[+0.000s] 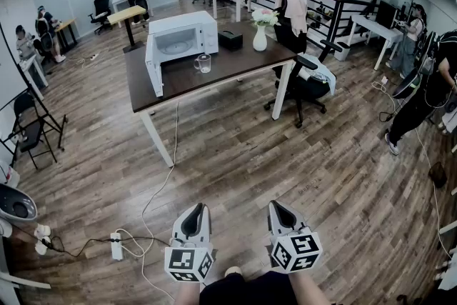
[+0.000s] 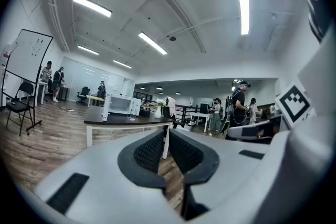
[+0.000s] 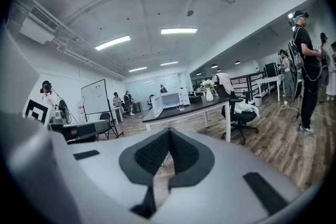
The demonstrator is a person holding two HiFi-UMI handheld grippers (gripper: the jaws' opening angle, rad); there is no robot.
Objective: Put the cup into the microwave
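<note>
Left gripper (image 1: 195, 213) and right gripper (image 1: 280, 209), jaws clenched on nothing, hang well apart from the open microwave (image 1: 182, 38), with the glass cup (image 1: 203, 63) upright just beside it on the desk (image 1: 232, 62).

Clear glass cup (image 1: 203, 63), smooth glossy microwave (image 1: 182, 28), wood-plank floor (image 1: 285, 153)
</note>
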